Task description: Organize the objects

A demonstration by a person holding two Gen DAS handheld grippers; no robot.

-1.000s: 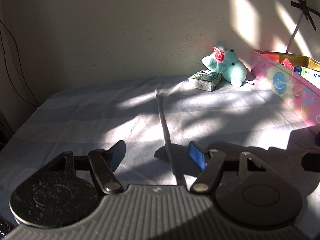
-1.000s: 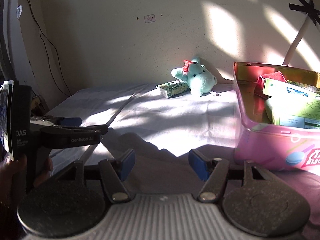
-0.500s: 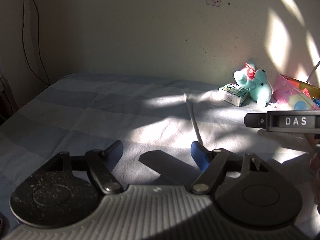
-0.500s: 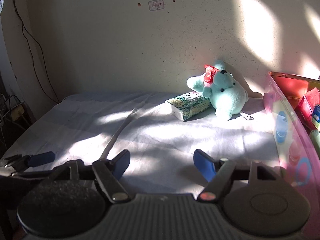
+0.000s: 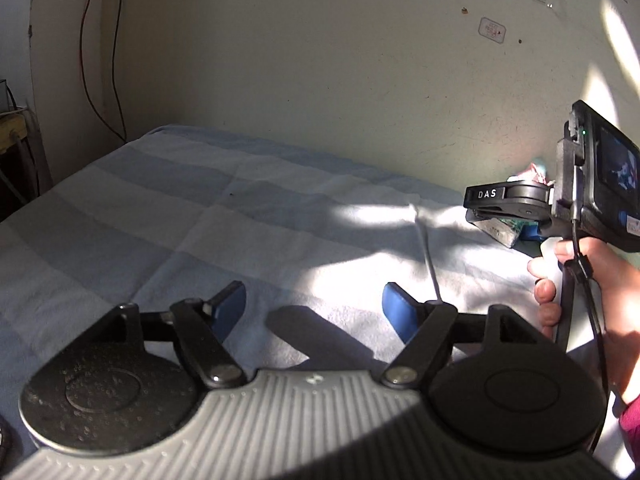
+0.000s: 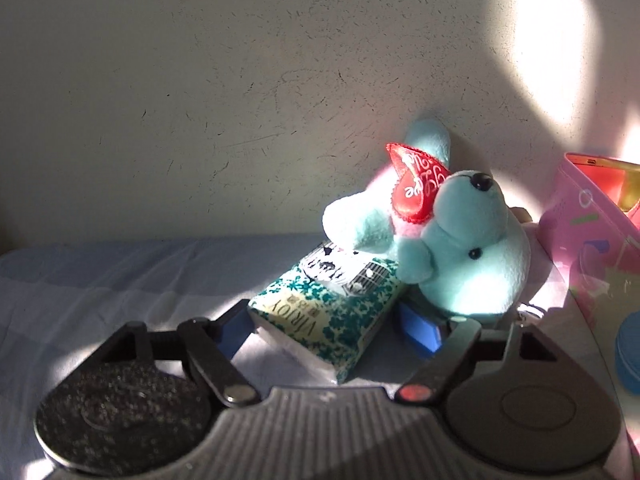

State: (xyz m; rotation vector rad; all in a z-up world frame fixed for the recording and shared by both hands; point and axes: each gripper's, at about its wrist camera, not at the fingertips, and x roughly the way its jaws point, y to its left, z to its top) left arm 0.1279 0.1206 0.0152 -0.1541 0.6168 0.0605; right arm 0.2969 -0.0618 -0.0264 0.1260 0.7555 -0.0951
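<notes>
Between right tongs (image 6: 322, 324), tissue pack (image 6: 326, 310)

You are in a home bedroom. A bed (image 5: 168, 216) with a pale blue striped sheet (image 6: 100, 280) runs up against a scuffed cream plaster wall (image 5: 320, 60) at 12 o'clock. A teal plush toy (image 6: 460, 248) leans on that wall at 1 o'clock, beside a pink biscuit tin (image 6: 592, 248) at 3 o'clock. Loose cables (image 5: 100, 60) hang at 10 o'clock, and window sunlight dapples everything.
</notes>
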